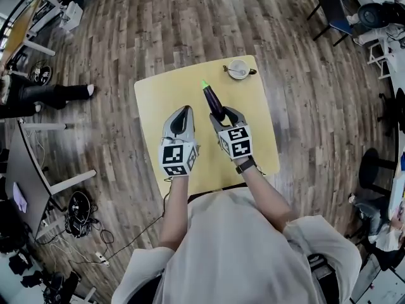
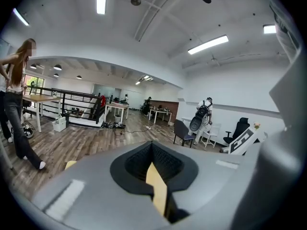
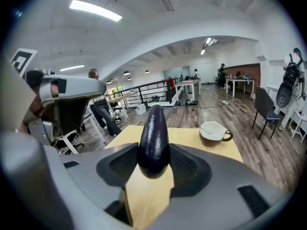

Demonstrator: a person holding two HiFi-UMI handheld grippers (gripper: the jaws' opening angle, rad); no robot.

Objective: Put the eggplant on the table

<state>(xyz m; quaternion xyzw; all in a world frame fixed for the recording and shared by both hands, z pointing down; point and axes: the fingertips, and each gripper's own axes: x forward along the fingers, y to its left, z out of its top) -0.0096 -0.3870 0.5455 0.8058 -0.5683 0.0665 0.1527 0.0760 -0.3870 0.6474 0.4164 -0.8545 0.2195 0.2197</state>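
A dark purple eggplant [image 1: 213, 100] with a green stem end is clamped between the pads of my right gripper [image 1: 224, 114], which is shut on it. The eggplant [image 3: 153, 138] sticks out forward past the jaws, stem end away from me, over the middle of the yellow table [image 1: 158, 100]. Whether it touches the tabletop I cannot tell. My left gripper [image 1: 183, 111] is beside it on the left, also over the table, shut with nothing in it. In the left gripper view the left gripper [image 2: 152, 145] shows only a thin strip of table [image 2: 156, 188] between its jaws.
A white cup with a spoon [image 1: 239, 69] stands near the table's far edge, and the cup [image 3: 213, 132] lies ahead and right of the eggplant. A person [image 2: 17, 104] stands on the wooden floor to the left. Desks, chairs [image 1: 332, 8] and floor cables [image 1: 82, 217] surround the table.
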